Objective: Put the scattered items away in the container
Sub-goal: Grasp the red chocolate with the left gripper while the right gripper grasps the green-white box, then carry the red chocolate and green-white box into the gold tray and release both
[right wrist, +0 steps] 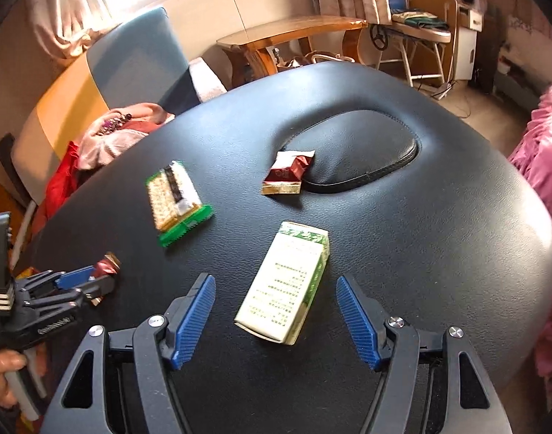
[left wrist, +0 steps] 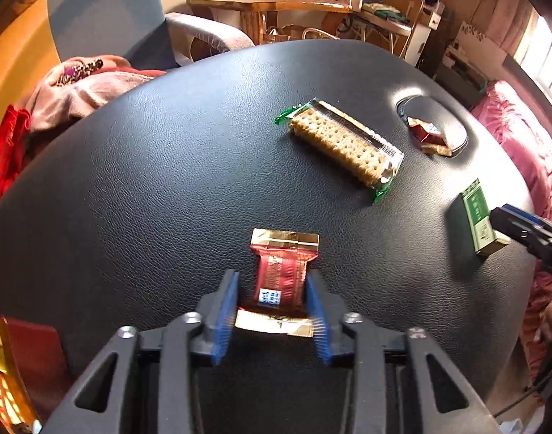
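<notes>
At the near left corner of the black leather table (left wrist: pixel 149 181) stands a red and gold box (left wrist: pixel 19 372), seen only in part in the left wrist view. Just right of it, the left gripper (left wrist: pixel 272 289) is narrowed onto a red and gold snack packet (left wrist: pixel 281 275), its blue pads (left wrist: pixel 225 311) pressed against both long sides; the packet lies flat on the leather, gold ends sticking out front and back. Farther off and to the right lies a cracker pack (right wrist: pixel 174 199) with green crimped ends, slanted across the table. Right of that, a second small red packet (right wrist: pixel 288 173) rests at the edge of the oval padded dip (right wrist: pixel 366 148). Nearest on the right, a green and white carton (right wrist: pixel 285 282) lies flat between the fingers of the right gripper (right wrist: pixel 276 289), which is spread wide and touches nothing.
</notes>
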Action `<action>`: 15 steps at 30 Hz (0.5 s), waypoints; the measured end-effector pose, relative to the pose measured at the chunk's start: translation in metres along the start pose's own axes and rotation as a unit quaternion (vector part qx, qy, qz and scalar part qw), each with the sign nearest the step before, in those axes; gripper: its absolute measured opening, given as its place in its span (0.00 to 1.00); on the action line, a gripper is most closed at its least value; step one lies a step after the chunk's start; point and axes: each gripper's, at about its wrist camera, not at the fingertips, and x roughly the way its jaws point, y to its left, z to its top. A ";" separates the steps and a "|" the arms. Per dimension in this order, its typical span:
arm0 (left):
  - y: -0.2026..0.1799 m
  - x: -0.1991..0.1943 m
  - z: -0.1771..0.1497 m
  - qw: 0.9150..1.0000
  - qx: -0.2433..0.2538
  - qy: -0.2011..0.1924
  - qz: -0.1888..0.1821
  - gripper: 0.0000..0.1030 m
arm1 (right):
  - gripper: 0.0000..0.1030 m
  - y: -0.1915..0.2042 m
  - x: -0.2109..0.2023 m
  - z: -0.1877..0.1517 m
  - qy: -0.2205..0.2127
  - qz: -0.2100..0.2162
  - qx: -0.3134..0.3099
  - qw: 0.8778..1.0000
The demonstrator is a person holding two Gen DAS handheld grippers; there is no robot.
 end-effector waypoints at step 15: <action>-0.038 -0.027 -0.058 1.000 -0.013 -0.015 -0.010 0.33 | 0.30 0.010 -0.005 -0.018 -0.010 -0.011 -0.048 0.999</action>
